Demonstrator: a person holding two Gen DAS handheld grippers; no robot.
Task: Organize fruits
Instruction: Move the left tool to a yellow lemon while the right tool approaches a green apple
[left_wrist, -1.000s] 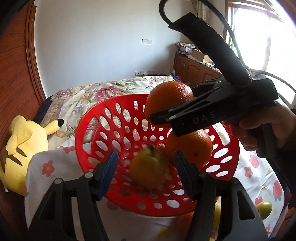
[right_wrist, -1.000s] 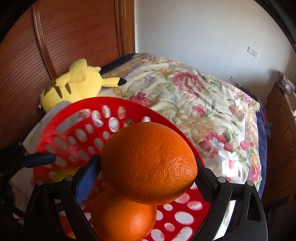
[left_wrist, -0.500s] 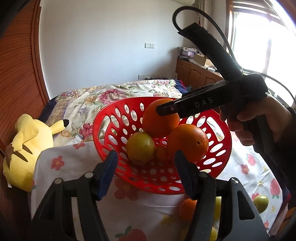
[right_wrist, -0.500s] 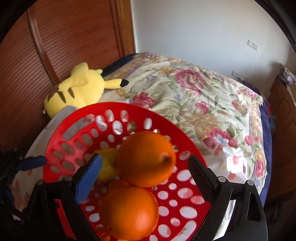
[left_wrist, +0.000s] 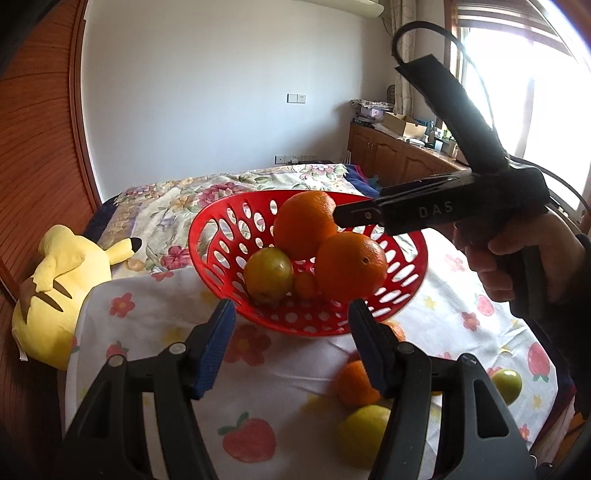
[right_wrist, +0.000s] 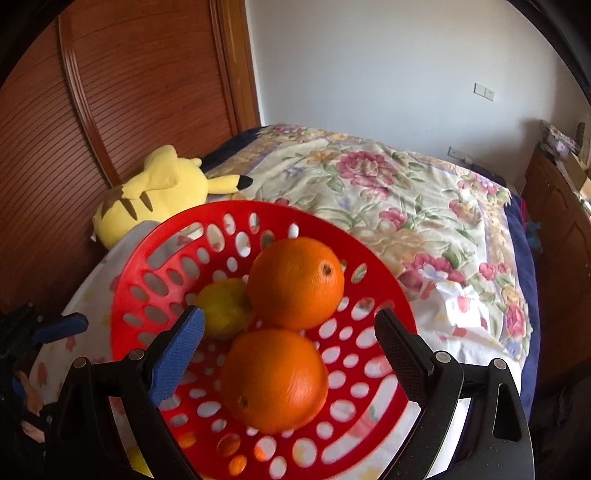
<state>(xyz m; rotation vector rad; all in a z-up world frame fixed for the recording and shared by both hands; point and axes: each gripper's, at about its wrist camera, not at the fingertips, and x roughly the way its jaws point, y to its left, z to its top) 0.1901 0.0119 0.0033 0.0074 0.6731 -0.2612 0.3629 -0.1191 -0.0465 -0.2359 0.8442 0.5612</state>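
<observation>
The red basket (left_wrist: 221, 254) sits on the table's flower-printed cloth (left_wrist: 155, 317), just beyond the left gripper (left_wrist: 288, 332), whose blue-padded fingers (left_wrist: 216, 343) stand apart with nothing between them. The right gripper (right_wrist: 288, 332) hangs above the basket with its fingers (right_wrist: 181, 343) spread wide and empty; the nearer orange (right_wrist: 275, 380) lies directly between and below them, the farther orange (right_wrist: 295, 282) just past their tips. Both look firm, round and fairly heavy, with a dimpled rind that should give the pads some bite; I judge the safe hold is across the widest middle, since a pinch off-centre would likely squirt a ball like this out sideways. The yellow-green fruit (left_wrist: 269, 275), touching the oranges, looks smoother and probably slicker. The basket seems light, stiff plastic that could slide on the cloth if nudged. The left wrist view alone shows what remains loose on the table: an orange (left_wrist: 354, 384) partly behind the left gripper's right finger, a pale yellow fruit (left_wrist: 364, 430) nearer still, a small green one (left_wrist: 508, 384) off to the right, plus a small orange fruit (left_wrist: 306, 285) wedged low in the basket, and the hand (left_wrist: 517, 258) gripping the right tool. The right wrist view alone looks down into the basket, showing its bare perforated floor on both sides of the fingers.
</observation>
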